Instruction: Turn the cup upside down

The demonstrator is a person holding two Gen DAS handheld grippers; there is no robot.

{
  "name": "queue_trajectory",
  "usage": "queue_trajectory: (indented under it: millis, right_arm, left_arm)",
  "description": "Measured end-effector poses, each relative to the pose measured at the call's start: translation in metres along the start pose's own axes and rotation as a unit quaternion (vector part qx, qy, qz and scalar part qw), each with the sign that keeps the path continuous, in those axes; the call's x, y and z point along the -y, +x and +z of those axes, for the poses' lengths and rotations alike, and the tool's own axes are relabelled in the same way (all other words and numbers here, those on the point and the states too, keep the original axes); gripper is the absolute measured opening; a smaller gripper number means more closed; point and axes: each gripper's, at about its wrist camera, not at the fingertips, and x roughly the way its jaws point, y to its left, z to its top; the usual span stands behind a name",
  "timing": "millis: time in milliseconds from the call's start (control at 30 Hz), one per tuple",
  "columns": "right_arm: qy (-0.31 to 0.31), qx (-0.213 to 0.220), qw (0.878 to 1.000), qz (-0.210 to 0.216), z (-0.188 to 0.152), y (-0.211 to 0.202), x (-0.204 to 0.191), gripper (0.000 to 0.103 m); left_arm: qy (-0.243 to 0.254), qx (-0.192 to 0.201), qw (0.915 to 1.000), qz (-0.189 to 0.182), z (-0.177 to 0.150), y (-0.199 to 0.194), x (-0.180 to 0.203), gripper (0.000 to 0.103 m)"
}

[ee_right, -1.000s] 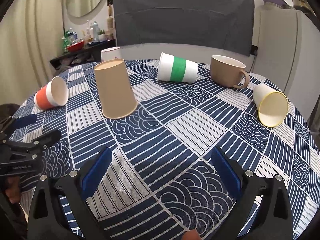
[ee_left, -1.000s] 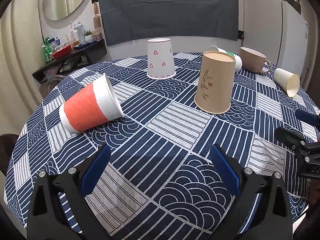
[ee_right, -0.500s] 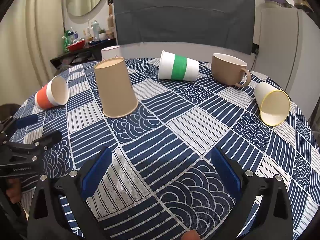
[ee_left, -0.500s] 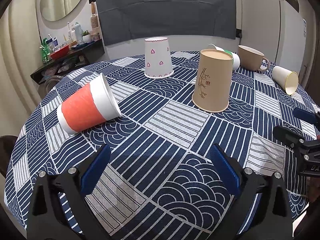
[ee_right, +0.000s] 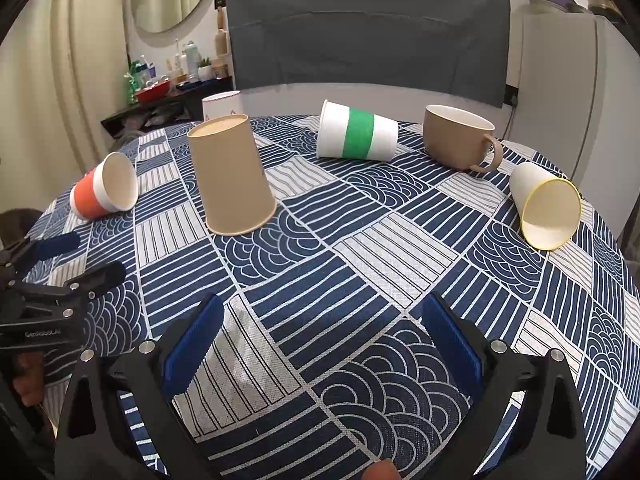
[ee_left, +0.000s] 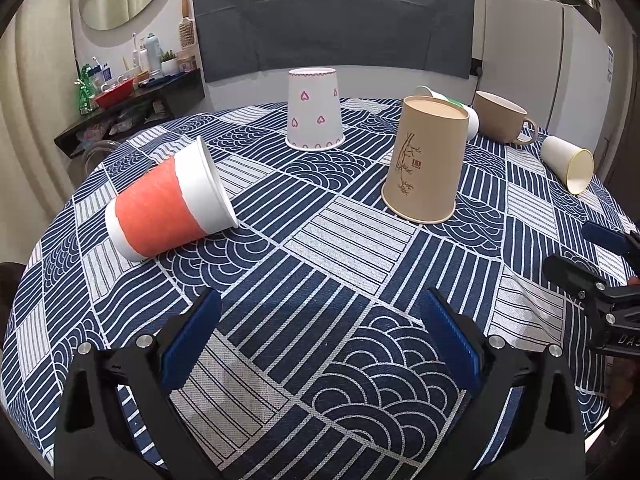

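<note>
An orange-banded paper cup (ee_left: 168, 204) lies on its side at the table's left; it also shows in the right wrist view (ee_right: 105, 186). A tan paper cup (ee_left: 426, 164) (ee_right: 230, 176) stands upside down mid-table. A white cup with pink hearts (ee_left: 315, 109) stands upside down behind. A green-banded cup (ee_right: 357, 136) and a yellow-rimmed cup (ee_right: 546, 210) lie on their sides. A brown mug (ee_right: 460, 136) stands upright. My left gripper (ee_left: 320, 336) is open and empty above the near table. My right gripper (ee_right: 320, 340) is open and empty too.
A round table with a blue-and-white patterned cloth (ee_left: 320, 264) holds everything. A grey chair back (ee_left: 332, 16) stands behind it. A cluttered shelf (ee_left: 128, 96) is at the far left, a white fridge (ee_left: 532, 60) at the far right.
The left gripper has drawn slightly closer to the cups, which look a little larger and lower. The right view has barely shifted. Both stay open.
</note>
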Motion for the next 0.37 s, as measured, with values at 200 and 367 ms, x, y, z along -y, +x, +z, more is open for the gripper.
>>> queue_trajectory:
  millis: [200, 367]
  right_arm:
    - [0.001, 0.0, 1.0, 0.0, -0.0004, 0.0003, -0.0003, 0.095]
    - [0.002, 0.0, 1.0, 0.001, -0.0006, 0.0004, 0.0003, 0.095]
  left_arm:
    - [0.007, 0.0, 1.0, -0.002, -0.0001, 0.0008, 0.0027, 0.097]
    - [0.017, -0.001, 0.9999, -0.003, 0.0003, 0.001, 0.0061, 0.097]
